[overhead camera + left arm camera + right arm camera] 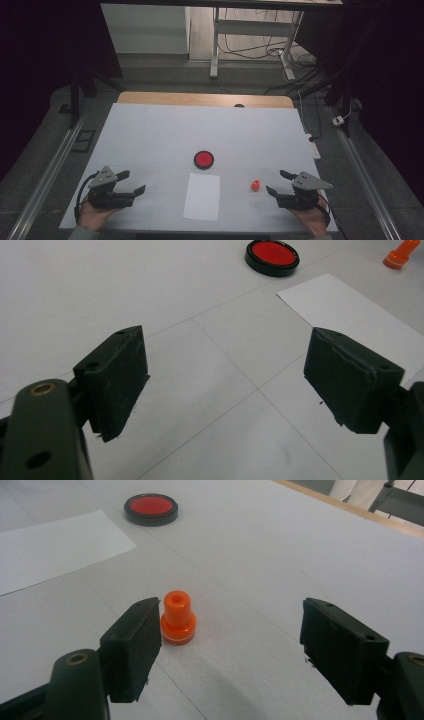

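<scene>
Presently, the left gripper (133, 183) is held low over the white table covering (150, 135), its jaws spread wide with nothing between them. Ahead of it and to its right, a flat white rectangular sheet of paper (202, 196) is laid on the covering; beyond the sheet's far edge a round black-rimmed red ink pad (204, 159) is seen. Further right, a small orange plastic stamp with a knobbed handle (255, 185) stands upright, just ahead of the right gripper (279, 182) and nearer its left jaw in the right gripper view. That gripper's jaws are likewise parted wide, and the stamp (178, 617) is not touched.

The stamp is judged light, rigid and smooth, hence liable to tip or slip. A hold across the narrow upper knob, above the broader base, is advised, with the jaws kept level.
</scene>
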The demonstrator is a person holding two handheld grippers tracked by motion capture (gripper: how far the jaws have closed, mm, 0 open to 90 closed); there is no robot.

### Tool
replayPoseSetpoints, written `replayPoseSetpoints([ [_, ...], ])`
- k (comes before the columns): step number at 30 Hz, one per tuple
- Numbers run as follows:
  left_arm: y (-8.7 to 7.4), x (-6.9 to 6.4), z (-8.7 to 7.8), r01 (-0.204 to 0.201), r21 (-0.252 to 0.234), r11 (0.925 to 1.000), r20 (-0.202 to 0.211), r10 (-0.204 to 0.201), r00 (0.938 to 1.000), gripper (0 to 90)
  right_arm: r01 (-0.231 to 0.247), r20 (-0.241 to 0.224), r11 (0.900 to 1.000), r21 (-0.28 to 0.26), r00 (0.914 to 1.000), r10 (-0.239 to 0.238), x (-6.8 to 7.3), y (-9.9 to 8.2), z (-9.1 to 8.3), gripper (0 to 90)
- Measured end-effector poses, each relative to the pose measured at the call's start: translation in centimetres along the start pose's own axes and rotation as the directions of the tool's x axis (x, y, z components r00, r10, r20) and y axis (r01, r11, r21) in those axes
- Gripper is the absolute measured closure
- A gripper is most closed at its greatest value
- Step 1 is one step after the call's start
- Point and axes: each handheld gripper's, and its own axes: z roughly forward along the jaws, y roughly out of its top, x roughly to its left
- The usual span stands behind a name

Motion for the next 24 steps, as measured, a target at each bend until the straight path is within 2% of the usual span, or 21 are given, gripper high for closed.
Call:
replayPoseSetpoints([
  [4, 0.07, -0.19, -0.12, -0.012, -0.013, 0.9998, -0.003, 0.012, 0.9999, 18.2, -0.022, -0.004, 0.9998, -0.002, 0.9997, 0.022, -0.14, -0.26, 0.06, 24.2],
  [11, 0.14, -0.40, -0.12, -0.015, -0.018, 0.9997, -0.009, 0.015, 0.9999, 18.1, -0.028, 0.001, 0.9995, -0.011, 0.9996, 0.028, -0.12, -0.11, -0.25, 25.1],
  [24, 0.33, -0.33, 0.22, -0.026, -0.021, 0.9994, -0.008, 0.026, 0.9996, 18.3, -0.037, 0.006, 0.9991, 0.017, 0.9993, 0.037, -0.16, -0.09, -0.08, 28.1],
])
